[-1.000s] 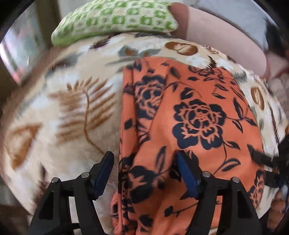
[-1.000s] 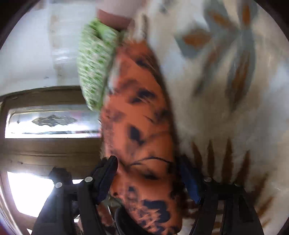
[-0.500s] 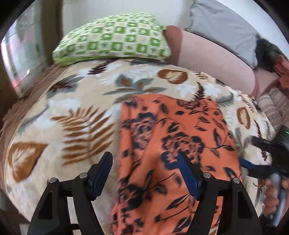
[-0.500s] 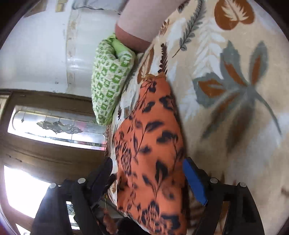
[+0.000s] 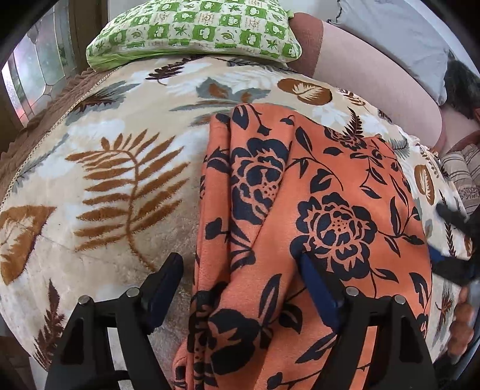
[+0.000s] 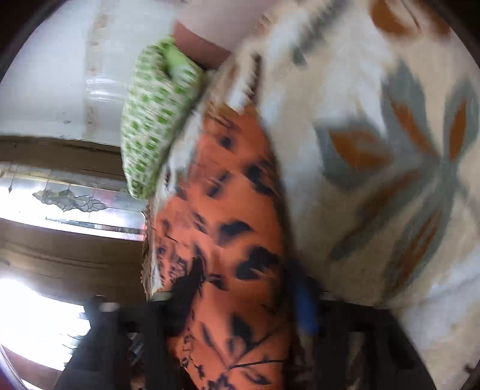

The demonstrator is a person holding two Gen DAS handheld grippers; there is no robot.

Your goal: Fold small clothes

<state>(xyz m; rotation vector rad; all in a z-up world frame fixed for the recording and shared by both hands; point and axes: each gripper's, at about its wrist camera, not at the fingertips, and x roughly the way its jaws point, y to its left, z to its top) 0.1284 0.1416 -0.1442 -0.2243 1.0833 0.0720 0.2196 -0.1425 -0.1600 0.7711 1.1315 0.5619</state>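
garment (image 5: pixel 300 210): soft matt cloth | blanket (image 5: pixel 120 180): fuzzy plush pile | pillow (image 5: pixel 195 27): smooth woven cotton | gripper (image 5: pixel 240 288) frame: matt black plastic, metal pins

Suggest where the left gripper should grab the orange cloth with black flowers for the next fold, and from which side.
Probably the orange cloth with black flowers at its near left edge, where layers bunch into a raised ridge. Come from above and the left: the left gripper already straddles that ridge, jaws opening, not pressing. The flat middle offers no lip.
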